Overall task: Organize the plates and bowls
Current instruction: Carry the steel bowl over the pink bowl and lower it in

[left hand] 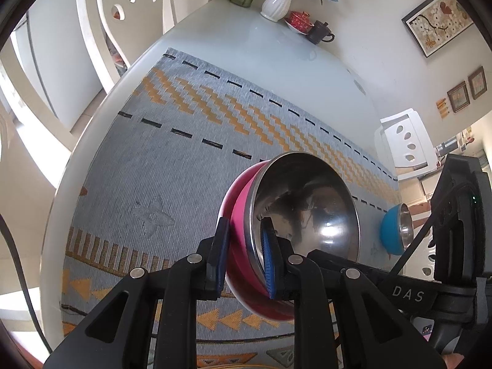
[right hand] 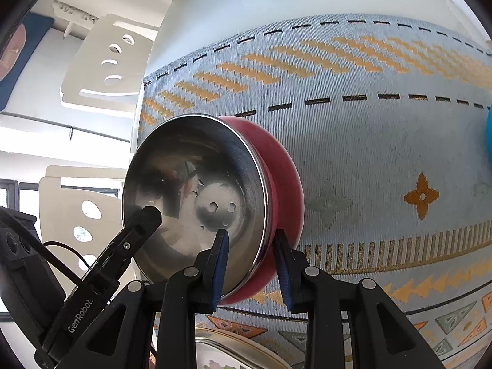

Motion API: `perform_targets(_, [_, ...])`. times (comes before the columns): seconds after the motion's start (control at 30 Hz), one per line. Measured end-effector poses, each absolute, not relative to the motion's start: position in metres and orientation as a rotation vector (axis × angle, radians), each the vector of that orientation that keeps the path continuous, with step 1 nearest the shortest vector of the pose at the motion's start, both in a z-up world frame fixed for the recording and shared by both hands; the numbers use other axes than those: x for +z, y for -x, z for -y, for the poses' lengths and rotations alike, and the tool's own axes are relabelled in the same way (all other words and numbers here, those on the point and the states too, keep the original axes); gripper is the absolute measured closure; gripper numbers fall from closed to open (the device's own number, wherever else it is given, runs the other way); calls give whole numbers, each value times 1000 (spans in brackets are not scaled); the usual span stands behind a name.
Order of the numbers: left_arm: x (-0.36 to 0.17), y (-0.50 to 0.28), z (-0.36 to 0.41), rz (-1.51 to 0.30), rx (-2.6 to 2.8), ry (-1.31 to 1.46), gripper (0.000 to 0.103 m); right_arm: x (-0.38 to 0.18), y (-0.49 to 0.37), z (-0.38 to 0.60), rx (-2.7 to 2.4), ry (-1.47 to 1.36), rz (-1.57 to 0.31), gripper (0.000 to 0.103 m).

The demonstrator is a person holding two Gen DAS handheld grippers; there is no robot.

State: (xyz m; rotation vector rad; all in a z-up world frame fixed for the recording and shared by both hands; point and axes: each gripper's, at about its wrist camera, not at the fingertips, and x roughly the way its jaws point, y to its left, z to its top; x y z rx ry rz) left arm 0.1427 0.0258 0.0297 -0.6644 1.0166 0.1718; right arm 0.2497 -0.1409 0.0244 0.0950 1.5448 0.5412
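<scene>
A pink bowl (left hand: 243, 203) with a steel inside hangs tilted on its side above the woven mat (left hand: 147, 166). My left gripper (left hand: 244, 226) is shut on its rim, one pad inside on the steel and one on the pink wall. My right gripper (right hand: 249, 234) is shut on the rim of the same pink bowl (right hand: 286, 166), also with one pad inside and one outside. A finger of the left gripper (right hand: 132, 240) shows at the bowl's left side. A blue bowl (left hand: 392, 230) with a steel inside lies on its side on the mat, to the right.
The grey and orange mat (right hand: 369, 153) covers a white round table (left hand: 276, 49). At its far end stand a white vase (left hand: 278, 0), a red cup on a dish (left hand: 299, 20) and a dark teapot (left hand: 321, 32). A gold-rimmed plate (right hand: 233, 350) lies below my right gripper. White chairs (right hand: 104, 61) stand around.
</scene>
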Motion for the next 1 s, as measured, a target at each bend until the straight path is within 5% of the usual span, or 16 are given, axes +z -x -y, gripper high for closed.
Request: perform_targets(1.0, [42, -127, -35, -1017, 190, 625, 85, 41, -240, 160, 534, -157, -1514, 74])
